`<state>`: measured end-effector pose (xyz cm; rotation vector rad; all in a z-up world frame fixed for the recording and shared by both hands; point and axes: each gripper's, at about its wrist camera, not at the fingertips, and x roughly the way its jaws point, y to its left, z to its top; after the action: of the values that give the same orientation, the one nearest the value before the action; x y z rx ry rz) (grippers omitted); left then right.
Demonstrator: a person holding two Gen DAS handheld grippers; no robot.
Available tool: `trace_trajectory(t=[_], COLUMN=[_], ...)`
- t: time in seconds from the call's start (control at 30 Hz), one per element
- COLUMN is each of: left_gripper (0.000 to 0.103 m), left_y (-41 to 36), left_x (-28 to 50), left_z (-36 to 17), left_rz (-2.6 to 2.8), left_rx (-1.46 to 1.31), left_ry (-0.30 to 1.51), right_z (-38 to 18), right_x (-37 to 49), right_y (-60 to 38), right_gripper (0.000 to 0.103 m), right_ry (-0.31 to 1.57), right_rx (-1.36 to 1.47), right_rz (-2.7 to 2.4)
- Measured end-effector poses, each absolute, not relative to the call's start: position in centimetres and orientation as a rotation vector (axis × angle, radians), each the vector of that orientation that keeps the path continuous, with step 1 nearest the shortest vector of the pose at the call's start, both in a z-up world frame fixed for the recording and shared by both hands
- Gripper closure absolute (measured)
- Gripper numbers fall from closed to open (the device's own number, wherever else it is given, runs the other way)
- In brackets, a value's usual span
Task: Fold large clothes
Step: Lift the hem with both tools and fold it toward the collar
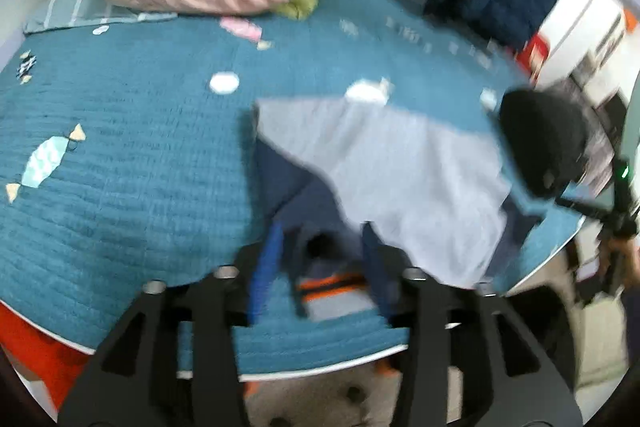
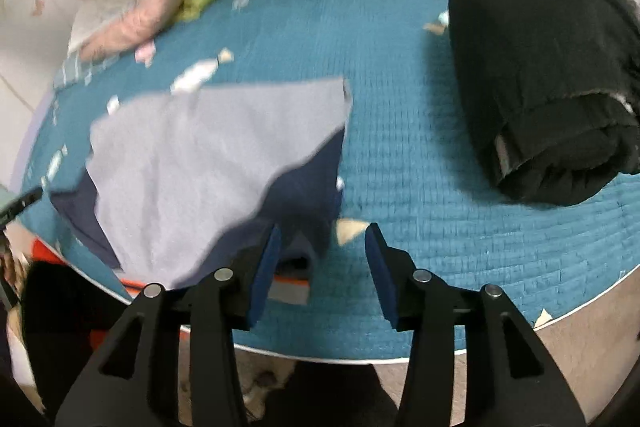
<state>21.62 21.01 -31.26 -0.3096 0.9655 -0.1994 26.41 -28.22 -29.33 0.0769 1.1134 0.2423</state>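
With both the left tongs (image 1: 322, 263) and right tongs (image 2: 322, 259) being held released, the grey-and-navy garment (image 2: 208, 163) is being left loose, risking its half-made fold being dragged open.

garment (image 1: 384, 167): motion-blurred | left claw (image 1: 320, 247) fingertips: smeared, grip unclear

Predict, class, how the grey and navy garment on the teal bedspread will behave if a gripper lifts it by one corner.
The grey and navy garment will probably droop and hang limp: it lies flat in thin, creased layers. It looks light, so one pinch should lift it. The quilted teal bedspread may drag on it slightly.
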Motion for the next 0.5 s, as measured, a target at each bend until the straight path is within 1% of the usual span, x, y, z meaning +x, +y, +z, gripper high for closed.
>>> trace_trajectory(t=[0.03, 0.17, 0.2, 0.23, 0.27, 0.3, 0.33, 0.37, 0.43, 0.5], left_gripper=[0.040, 0.040, 0.040, 0.039, 0.036, 0.036, 0.036, 0.036, 0.036, 0.036], left_y=[21.0, 19.1, 18.6, 18.2, 17.7, 17.3, 17.1, 17.0, 18.0, 18.8], left_x=[22.1, 25.8, 26.5, 26.9, 27.3, 27.4, 27.2, 26.7, 25.2, 24.5], left_z=[-31.1, -33.4, -34.3, -35.1, -36.5, -37.6, -39.0, -40.4, -41.2, -41.4], left_rz=[-0.213, -0.257, -0.252, -0.252, -0.258, -0.240, -0.208, -0.195, -0.218, -0.219], left_rx=[-0.332, -0.398, -0.414, -0.430, -0.436, -0.412, -0.368, -0.331, -0.358, -0.385], left_ry=[0.957, 1.025, 1.062, 1.097, 1.158, 1.209, 1.272, 1.325, 1.294, 1.289], right_z=[-29.3, -32.6, -34.4, -36.0, -37.4, -39.0, -40.4, -41.0, -41.4, -41.5], right_x=[26.9, 29.2, 29.8, 30.0, 30.0, 29.9, 29.5, 29.3, 28.7, 28.7], right_y=[-27.5, -24.0, -23.2, -23.1, -23.3, -23.6, -24.1, -24.6, -26.4, -26.7], right_gripper=[0.053, 0.054, 0.063, 0.079, 0.084, 0.090, 0.099, 0.103, 0.103, 0.103], right_ry=[1.110, 1.186, 1.251, 1.315, 1.368, 1.419, 1.461, 1.469, 1.450, 1.460], right_rx=[0.116, 0.199, 0.195, 0.194, 0.199, 0.190, 0.157, 0.146, 0.245, 0.260], right_rz=[0.264, 0.294, 0.285, 0.257, 0.236, 0.215, 0.183, 0.175, 0.199, 0.188])
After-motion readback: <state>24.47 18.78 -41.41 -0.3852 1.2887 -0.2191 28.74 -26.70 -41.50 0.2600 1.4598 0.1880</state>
